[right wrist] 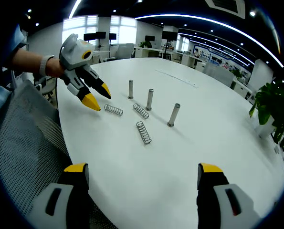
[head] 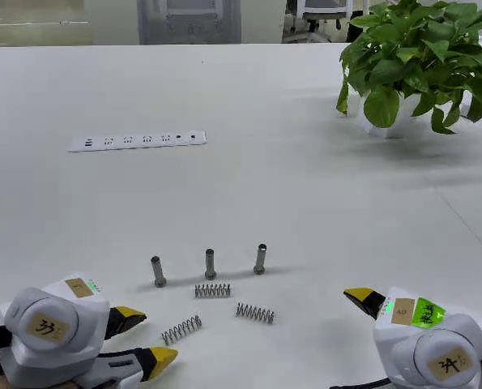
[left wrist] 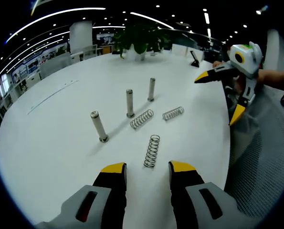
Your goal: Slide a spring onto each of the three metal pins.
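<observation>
The three pins [head: 210, 264] stand upright in a row on the white table [head: 305, 203]. The three springs [head: 212, 289] lie flat just in front of them, none on a pin yet. One of them lies just ahead of my left claw [head: 155, 335], which points toward the pins, jaws partly open and empty. My right claw [right wrist: 142, 168] hovers at the right, well apart from the springs, jaws wide open, holding nothing.

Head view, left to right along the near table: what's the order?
Left pin → middle pin → right pin → right gripper. The springs and left gripper overlap the pins sideways, so they are left out.
</observation>
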{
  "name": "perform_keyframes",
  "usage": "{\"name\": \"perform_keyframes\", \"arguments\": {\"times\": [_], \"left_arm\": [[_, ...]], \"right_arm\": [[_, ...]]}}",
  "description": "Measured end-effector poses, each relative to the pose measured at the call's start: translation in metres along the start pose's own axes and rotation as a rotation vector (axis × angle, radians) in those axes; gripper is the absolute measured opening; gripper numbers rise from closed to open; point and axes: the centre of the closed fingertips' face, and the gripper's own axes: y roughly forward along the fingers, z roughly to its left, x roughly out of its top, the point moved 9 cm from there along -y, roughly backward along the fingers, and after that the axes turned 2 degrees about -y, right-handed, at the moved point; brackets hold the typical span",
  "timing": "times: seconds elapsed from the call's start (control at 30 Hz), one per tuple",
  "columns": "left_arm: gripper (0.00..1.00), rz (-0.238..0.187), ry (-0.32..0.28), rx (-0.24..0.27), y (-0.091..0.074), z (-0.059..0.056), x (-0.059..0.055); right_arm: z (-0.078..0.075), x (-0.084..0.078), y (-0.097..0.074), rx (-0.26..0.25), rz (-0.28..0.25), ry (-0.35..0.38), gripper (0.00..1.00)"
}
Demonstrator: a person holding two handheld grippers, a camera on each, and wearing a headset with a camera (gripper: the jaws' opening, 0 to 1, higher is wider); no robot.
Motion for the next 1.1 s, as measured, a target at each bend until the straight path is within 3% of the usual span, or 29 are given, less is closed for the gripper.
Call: {"name": "perform_keyframes", "arguments": {"times": [0.17, 0.4, 0.5, 0.6, 0.63, 0.8, 1.1], "left_arm": [[0.30, 0.035, 0.009, 0.001, 0.008, -0.001, -0.003], [0.21, 0.051, 0.025, -0.006, 0.021, -0.001, 0.001], [0.19, 0.096, 0.124, 0.003, 0.025, -0.003, 0.004], [0.19, 0.144, 0.174, 0.010, 0.027, -0.003, 0.005], [0.19, 0.151, 0.160, 0.007, 0.029, -0.006, 0.006], [0.13, 0.198, 0.199, 0.002, 0.030, -0.008, 0.008], [0.10, 0.252, 0.155, -0.007, 0.031, -0.006, 0.011]], "right_arm": [[0.000, 0.000, 0.000, 0.001, 0.001, -0.001, 0.95], [0.000, 0.000, 0.000, 0.000, -0.001, 0.001, 0.95], [0.000, 0.000, 0.000, 0.004, 0.000, 0.001, 0.96], [0.000, 0.000, 0.000, 0.003, -0.001, 0.001, 0.96], [0.000, -0.001, 0.000, 0.004, -0.001, 0.002, 0.96], [0.001, -0.001, 0.001, 0.007, 0.000, 0.000, 0.96], [0.002, -0.002, 0.001, 0.018, 0.003, -0.005, 0.95]]}}
